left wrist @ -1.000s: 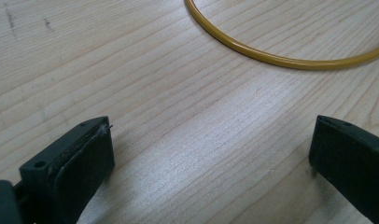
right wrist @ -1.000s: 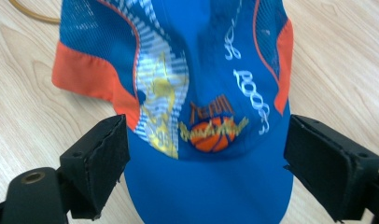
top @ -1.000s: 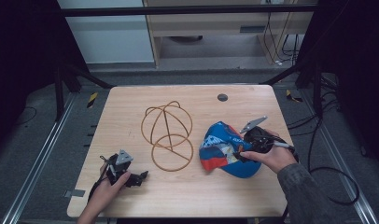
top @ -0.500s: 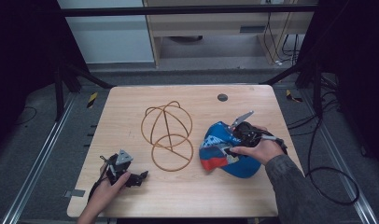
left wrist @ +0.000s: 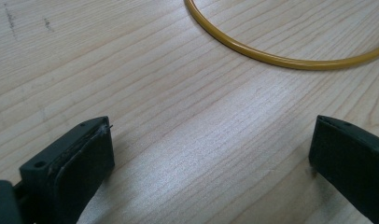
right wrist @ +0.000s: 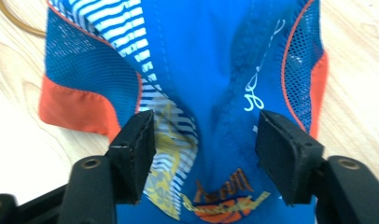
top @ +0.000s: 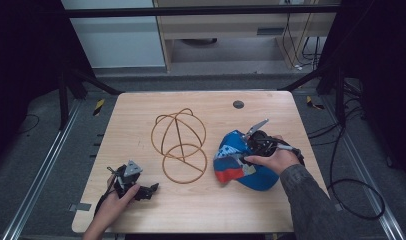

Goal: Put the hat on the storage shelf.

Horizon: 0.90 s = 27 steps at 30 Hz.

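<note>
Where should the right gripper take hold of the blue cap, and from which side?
Grip the raised fold of the blue cap at its crown, coming down from above. The right gripper already straddles that fold with its jaws open, and the fabric bunches there, so it looks easier to pinch than the flat orange edge.

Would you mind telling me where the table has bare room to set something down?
Free: the far strip of table behind the wire frame, and the near edge between left gripper and cap. Crowded: the middle, frame beside cap and right gripper.
</note>
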Each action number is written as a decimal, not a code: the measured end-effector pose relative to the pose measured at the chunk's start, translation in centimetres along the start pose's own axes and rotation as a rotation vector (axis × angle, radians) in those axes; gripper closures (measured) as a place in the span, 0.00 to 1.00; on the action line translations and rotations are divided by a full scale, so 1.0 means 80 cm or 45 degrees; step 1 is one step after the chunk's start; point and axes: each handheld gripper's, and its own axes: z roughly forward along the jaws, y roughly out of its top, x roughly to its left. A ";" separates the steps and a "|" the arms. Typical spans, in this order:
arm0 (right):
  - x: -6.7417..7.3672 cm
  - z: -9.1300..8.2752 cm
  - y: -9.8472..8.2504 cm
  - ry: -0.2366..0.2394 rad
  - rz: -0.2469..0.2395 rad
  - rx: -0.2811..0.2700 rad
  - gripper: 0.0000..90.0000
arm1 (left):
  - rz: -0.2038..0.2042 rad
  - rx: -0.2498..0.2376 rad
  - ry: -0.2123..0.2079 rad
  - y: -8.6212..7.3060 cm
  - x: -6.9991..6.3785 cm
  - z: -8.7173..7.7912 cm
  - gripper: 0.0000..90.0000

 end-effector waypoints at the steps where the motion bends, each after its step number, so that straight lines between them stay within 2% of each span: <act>1: 0.001 0.001 -0.001 0.005 -0.004 0.002 0.49 | -0.001 0.000 0.000 0.000 0.000 0.000 0.00; 8: -0.001 0.004 -0.004 0.029 -0.018 0.035 0.84 | 0.003 0.003 0.000 0.000 0.000 0.000 0.00; 12: -0.003 0.002 -0.003 0.053 -0.014 0.038 0.96 | 0.003 0.003 0.000 0.000 0.000 0.000 0.00; 16: -0.004 -0.003 -0.002 0.059 -0.018 0.034 0.98 | 0.004 0.003 0.000 0.000 0.000 0.000 0.00; 19: -0.006 -0.010 -0.001 0.076 0.003 0.012 0.99 | 0.003 0.003 0.001 0.000 0.000 0.000 0.00; 23: -0.006 -0.019 0.000 0.089 -0.007 0.020 0.99 | 0.003 0.003 0.001 0.000 0.000 0.000 0.00; 27: -0.006 -0.030 0.004 0.086 -0.016 -0.003 0.99 | 0.005 0.003 0.000 0.000 0.000 0.000 0.00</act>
